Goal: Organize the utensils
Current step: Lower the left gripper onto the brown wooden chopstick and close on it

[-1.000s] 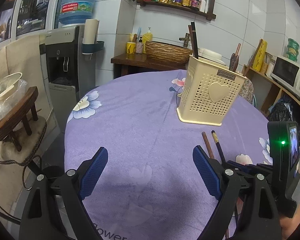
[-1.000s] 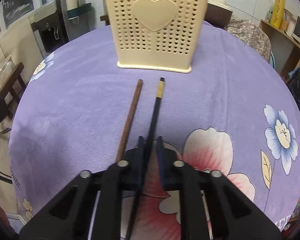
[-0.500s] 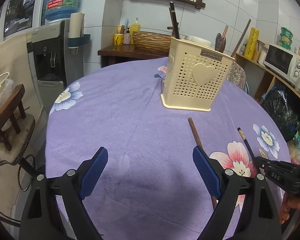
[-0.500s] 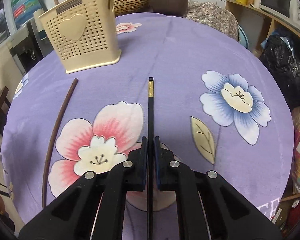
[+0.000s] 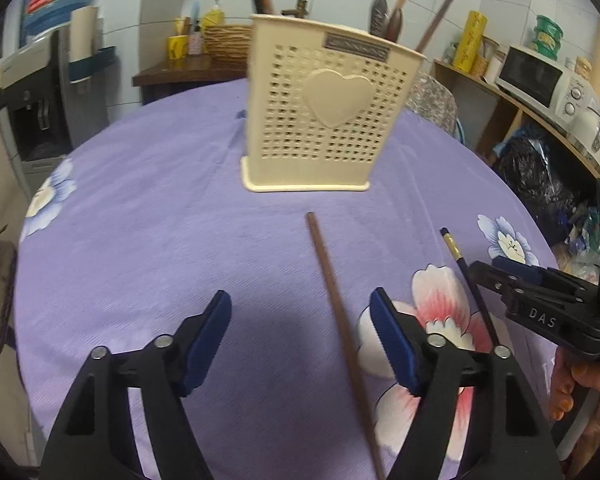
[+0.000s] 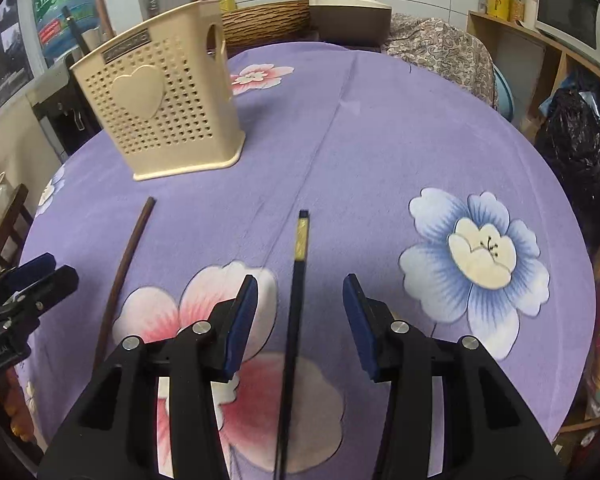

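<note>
Both tongs agape; brown chopstick (image 5: 340,328) (end cropped)

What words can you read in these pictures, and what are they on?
"DAS": on the right tool, seen from the left camera.
Nameplate on the holder: too blurred to read.
Water jug label: characters too blurred.
Left tool body lettering: too small.

Readable markings

"DAS" in pale capitals on the black body of the right gripper (image 5: 485,277), seen from the left wrist view. Chinese characters on the green label of the water bottle (image 6: 56,4), not sharp enough to give. Nameplate on the cream utensil basket (image 5: 320,104) is blurred and unreadable in both views.
</note>
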A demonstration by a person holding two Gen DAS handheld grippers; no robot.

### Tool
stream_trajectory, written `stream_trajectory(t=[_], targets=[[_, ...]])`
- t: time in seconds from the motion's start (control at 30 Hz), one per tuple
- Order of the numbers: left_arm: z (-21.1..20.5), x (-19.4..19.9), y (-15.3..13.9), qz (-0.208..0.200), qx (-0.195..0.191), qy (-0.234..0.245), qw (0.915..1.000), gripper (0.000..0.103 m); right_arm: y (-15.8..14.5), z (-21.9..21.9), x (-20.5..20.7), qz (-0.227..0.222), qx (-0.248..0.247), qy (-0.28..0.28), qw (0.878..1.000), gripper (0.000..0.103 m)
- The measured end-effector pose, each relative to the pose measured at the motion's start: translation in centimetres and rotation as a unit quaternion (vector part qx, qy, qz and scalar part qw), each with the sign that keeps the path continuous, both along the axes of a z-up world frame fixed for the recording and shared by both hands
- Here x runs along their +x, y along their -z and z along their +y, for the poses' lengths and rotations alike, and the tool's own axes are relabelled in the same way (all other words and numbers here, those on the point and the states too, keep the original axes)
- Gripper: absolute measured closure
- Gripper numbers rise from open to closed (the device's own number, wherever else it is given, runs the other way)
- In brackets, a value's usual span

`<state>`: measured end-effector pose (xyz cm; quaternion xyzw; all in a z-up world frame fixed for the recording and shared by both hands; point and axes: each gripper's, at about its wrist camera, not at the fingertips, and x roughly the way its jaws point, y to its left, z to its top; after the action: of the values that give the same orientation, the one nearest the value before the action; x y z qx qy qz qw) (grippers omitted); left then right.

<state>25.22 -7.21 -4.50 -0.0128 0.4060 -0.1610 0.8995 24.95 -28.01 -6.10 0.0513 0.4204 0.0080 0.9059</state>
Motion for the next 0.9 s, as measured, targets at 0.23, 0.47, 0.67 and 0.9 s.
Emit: stream_trajectory(t=[0.23,0.47,0.67,0.9], targets=[[-2.6,3.7,1.4,0.035,0.012,-0.004,0.9993,0.057,0.7,0.0,2.1,0.018,0.004,-0.011,1.0,0.064],[-3.1,4.5,2.0,0.04,0.023,-0.021,0.9987,0.06,1.2,0.1,2.7,0.026,-0.006,-0.007,1.0,0.068],[-3.7,4.6,2.0,0.035,0.042,-0.02,0.9983,0.067,1.2,0.6,3.3,0.027,-0.025,-0.002,0.999,0.076],[-5.0,5.4,1.9,0.029,0.072,-0.015,0.9969,0.079,1.1,1.4,4.0,0.029,-0.039,-0.007,0.999,0.09]])
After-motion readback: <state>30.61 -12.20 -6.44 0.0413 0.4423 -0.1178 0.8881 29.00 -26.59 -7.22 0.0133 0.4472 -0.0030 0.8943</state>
